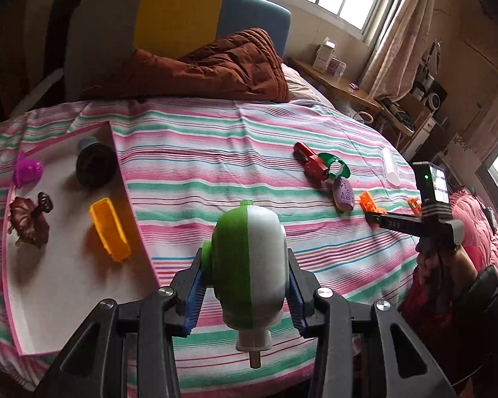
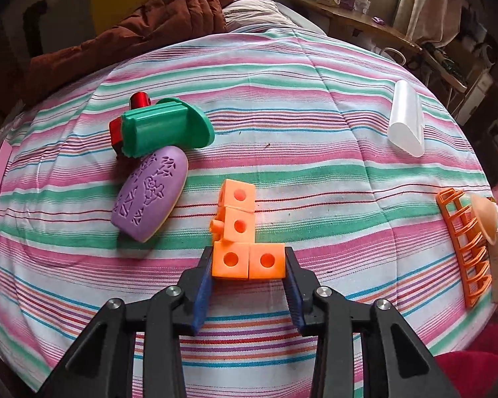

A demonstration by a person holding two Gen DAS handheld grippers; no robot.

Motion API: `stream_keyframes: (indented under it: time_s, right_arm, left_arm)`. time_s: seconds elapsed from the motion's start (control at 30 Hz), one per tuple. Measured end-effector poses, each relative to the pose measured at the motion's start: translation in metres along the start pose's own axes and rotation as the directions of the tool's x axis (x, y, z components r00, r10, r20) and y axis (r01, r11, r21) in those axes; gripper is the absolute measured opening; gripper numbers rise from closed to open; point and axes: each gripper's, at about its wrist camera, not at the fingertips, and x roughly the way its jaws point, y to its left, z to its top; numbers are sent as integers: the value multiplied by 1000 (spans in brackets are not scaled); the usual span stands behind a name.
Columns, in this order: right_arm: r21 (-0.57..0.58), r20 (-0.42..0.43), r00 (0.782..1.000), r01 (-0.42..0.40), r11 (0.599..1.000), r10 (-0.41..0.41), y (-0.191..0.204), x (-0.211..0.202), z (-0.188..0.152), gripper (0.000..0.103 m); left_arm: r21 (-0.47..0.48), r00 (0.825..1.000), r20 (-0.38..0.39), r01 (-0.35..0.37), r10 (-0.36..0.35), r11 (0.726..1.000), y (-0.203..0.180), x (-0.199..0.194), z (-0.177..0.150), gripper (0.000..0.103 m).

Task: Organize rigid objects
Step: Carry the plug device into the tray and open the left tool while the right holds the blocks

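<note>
Between right tongs (image 2: pixel 249 267) pads: orange cube block (image 2: pixel 240 238), on bedspread (image 2: pixel 315 172).

L gripper (image 1: pixel 247 280) is pointing steeply down, pads pressing both sides of the green/white piece (image 1: pixel 249 265) and holding it up. R gripper (image 2: pixel 249 270) is also tilting down, pads sitting against both ends of the orange block cluster (image 2: pixel 240 242). Person's hand (image 1: pixel 431 262) is gripping the R handle.

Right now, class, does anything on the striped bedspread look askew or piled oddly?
Yes. The green plastic piece lies tipped across the red object, with the purple oval against it, a small heap. The orange cube block has its top cube slightly crooked.
</note>
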Motion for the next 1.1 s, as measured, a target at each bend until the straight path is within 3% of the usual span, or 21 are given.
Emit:
stream_keyframes:
  time_s: [0.53,1.1]
  right_arm:
    - [-11,44,999,31,999,-30,6,1,-4,40]
    - [-30,62,997,55,998,-53,10,1,-6,40]
  left_arm:
    - [-97,984,71,-156,163,983,52,-43,-19,43]
    - [-167,973,56,-214,226,962,86,-54,-34,43]
